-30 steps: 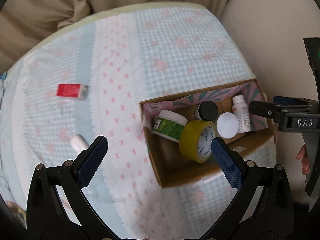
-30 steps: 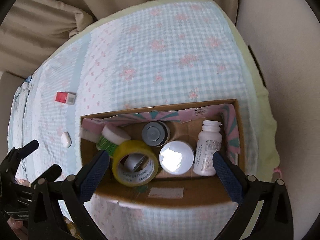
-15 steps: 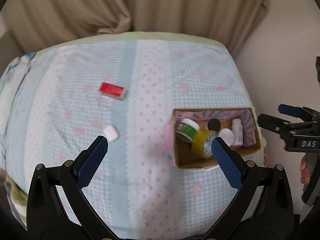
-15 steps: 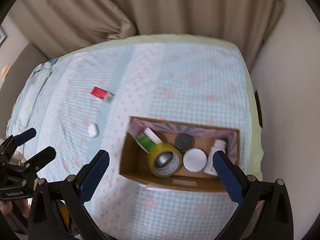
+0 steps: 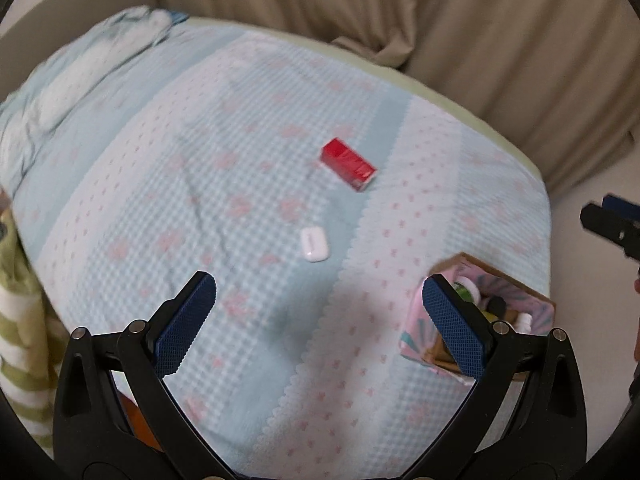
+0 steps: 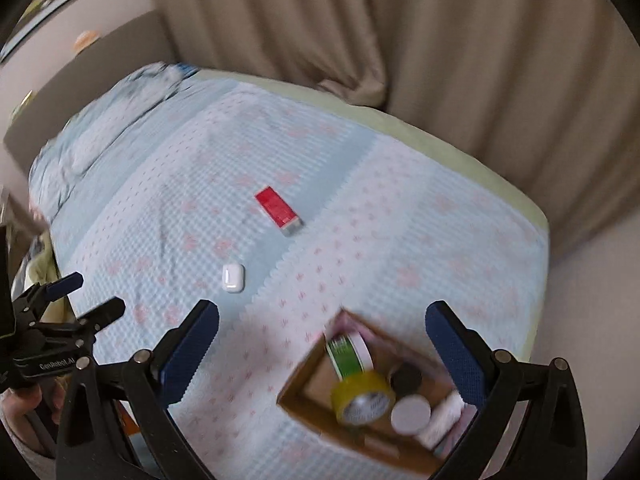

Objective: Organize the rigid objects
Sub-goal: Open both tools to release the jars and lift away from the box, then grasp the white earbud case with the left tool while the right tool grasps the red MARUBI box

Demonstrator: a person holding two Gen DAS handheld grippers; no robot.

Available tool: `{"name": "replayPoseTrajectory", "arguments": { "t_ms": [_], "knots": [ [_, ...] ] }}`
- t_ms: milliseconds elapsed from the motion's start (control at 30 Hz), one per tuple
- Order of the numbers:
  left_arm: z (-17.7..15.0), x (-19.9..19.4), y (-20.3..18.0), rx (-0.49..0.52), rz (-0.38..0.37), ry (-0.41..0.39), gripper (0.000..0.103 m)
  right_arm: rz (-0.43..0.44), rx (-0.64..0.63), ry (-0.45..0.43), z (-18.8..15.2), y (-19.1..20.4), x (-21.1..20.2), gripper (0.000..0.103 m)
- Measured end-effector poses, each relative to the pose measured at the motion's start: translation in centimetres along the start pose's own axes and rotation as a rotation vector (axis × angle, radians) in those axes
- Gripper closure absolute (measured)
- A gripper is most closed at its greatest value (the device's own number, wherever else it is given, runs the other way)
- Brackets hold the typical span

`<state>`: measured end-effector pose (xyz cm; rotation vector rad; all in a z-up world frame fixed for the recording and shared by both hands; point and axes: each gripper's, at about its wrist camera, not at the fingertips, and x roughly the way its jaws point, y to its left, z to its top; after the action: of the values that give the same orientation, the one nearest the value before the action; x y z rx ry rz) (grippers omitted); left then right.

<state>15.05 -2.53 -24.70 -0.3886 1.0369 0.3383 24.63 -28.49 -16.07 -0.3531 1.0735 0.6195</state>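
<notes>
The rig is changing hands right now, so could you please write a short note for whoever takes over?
Left gripper: jaws open, empty, above the bed.
Right gripper: jaws open, empty, above the near corner of the bed.
In the cardboard box near the bed's right edge: green jar, yellow tape roll, black-lidded jar, white-lidded jar, white bottle.
Lying loose on the bedspread: red box and white case, apart from each other.
Left to do: put those two in the box. The white case is nearer the left gripper, so it probably goes first.
</notes>
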Motion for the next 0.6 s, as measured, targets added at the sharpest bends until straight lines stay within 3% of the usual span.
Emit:
{"name": "replayPoseTrajectory", "arguments": {
  "t_ms": [333, 600],
  "knots": [
    [-0.1, 10.9, 0.6, -0.115, 0.013, 0.066, 0.001, 0.111, -0.21, 0.069, 6.5, 2.6, 12.3, 0.0],
    [-1.3, 20.7, 0.0, -0.172, 0.073, 0.096, 0.011, 0.163, -0.337, 0.138, 9.0, 3.5, 23.1, 0.0]
  ]
}}
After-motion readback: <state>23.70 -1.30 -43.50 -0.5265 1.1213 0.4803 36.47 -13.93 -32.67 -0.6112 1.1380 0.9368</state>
